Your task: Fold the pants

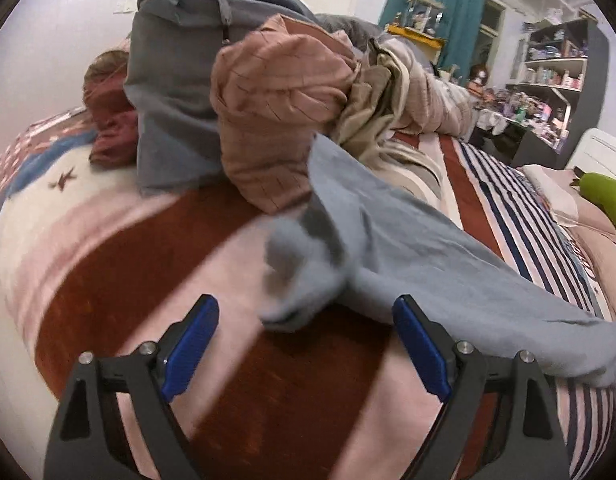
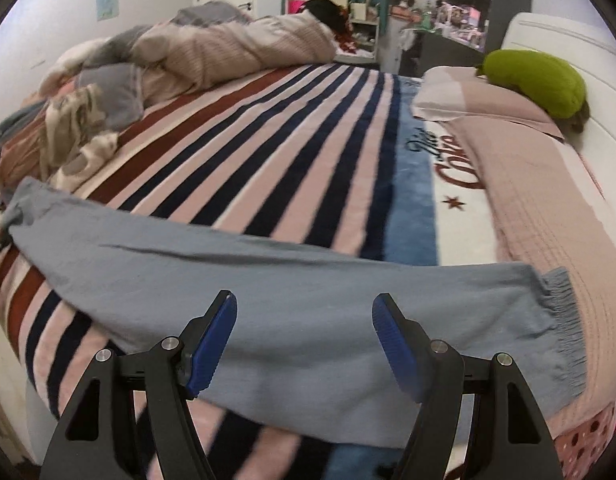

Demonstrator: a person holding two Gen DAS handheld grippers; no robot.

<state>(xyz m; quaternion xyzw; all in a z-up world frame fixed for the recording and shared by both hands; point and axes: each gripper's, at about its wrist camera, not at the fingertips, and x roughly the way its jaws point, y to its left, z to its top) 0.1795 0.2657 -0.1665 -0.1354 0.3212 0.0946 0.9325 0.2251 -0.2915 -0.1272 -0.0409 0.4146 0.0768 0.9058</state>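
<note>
Each camera rides just behind its own tool, looking forward and down along the fingers, close above the bed [image 2: 308, 128]. The left wrist view faces a heap of clothes [image 1: 236, 112] and the shelves [image 1: 555, 64] beyond. The right wrist view faces up the bed toward the pillow [image 2: 487, 96]. Both share the blue pants [image 1: 447, 280] – blurred in the left view – and probably the same striped blanket [image 1: 507, 208].
</note>
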